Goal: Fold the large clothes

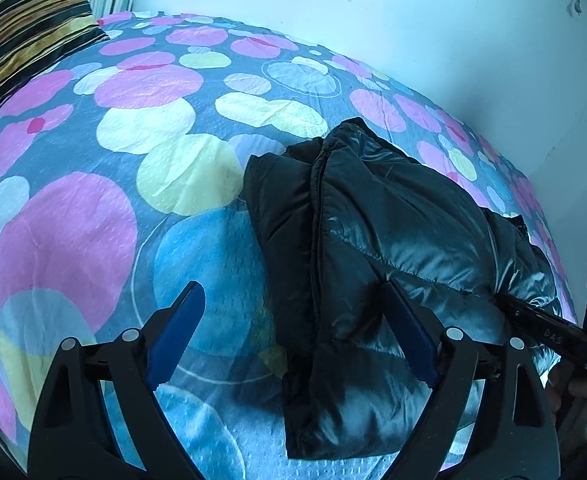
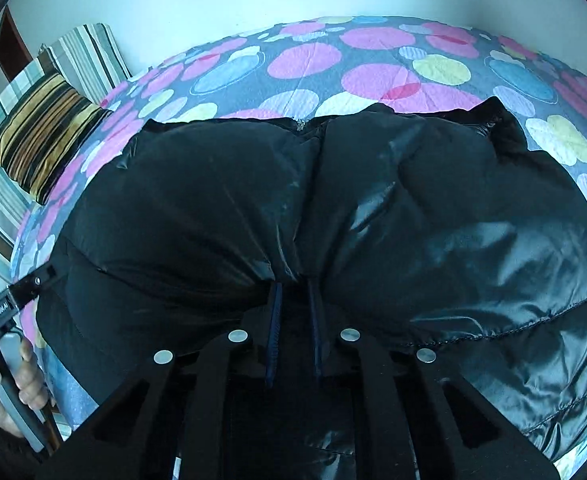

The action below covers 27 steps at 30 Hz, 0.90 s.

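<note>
1. Basically, the bed (image 1: pixel 93 200) w/ its dotted cover fills both views; a striped cushion (image 1: pixel 25 32) sits at upper left of the left wrist frame, well apart from the work.
2. Black puffer jacket (image 2: pixel 333 208) lies bundled on the bed, already doubled over by the look of it. It takes up centre-right of the left wrist frame and nearly the whole right wrist frame, zipper line running up the middle.
3. Right claw (image 2: pixel 295 304), bottom centre of its frame: pads nearly together, pinching a ridge of jacket fabric at the near edge, so clamped on the jacket.
4. Left claw (image 1: pixel 293 332), bottom centre of its frame: pads wide apart, holding nothing. Its right pad sits just at the jacket's near edge, its left pad over bare cover; can't tell if it touches the fabric.
5. A hand (image 2: pixel 17 384) on the left tool's handle shows at lower left of the right wrist frame.
6. Judgement: the step is prob. a further fold or a tidy-up of the bundle. To do it well, bring the left claw onto the near-left edge, grab all layers, lift both sides evenly. The shell looks slippery and puffy, so expect spring-back; press flat after.
</note>
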{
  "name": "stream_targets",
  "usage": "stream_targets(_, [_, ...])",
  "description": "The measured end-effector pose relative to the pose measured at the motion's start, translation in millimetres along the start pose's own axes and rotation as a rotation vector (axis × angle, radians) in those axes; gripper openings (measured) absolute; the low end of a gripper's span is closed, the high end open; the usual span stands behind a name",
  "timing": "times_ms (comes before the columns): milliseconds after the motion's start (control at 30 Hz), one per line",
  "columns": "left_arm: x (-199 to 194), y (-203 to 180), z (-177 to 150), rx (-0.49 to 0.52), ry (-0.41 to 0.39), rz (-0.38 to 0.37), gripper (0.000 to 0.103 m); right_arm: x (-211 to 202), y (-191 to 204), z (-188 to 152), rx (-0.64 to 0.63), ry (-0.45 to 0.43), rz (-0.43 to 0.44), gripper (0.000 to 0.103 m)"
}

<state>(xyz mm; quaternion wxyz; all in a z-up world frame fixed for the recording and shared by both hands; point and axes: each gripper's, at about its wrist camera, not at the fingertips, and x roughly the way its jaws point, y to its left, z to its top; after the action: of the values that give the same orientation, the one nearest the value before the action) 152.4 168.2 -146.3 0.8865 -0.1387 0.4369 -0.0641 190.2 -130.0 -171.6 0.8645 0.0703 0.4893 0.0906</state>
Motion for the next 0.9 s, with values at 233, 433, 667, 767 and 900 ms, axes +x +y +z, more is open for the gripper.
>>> stream_targets(233, [25.5, 4.2, 21.1, -0.031, 0.066, -0.080, 0.090, 3.4, 3.3, -2.8, -0.021, 0.003, -0.020, 0.011])
stream_targets(433, [50.6, -0.6, 31.3, -0.014, 0.162, -0.144, 0.090, 4.9, 6.0, -4.3, -0.038, -0.003, -0.038, 0.011])
stream_targets(667, [51.0, -10.3, 35.5, 0.015, 0.185, -0.217, 0.038, 6.7, 8.1, -4.6, -0.044, -0.011, -0.051, 0.011])
stream_targets(767, [33.8, -25.1, 38.9, 0.042, 0.152, -0.202, 0.027, 7.9, 8.3, -4.8, -0.044, -0.010, -0.053, 0.011])
stream_targets(900, [7.4, -44.7, 45.8, 0.072, 0.093, -0.212, 0.023, 8.6, 7.8, -6.0, -0.042, -0.010, -0.052, 0.011])
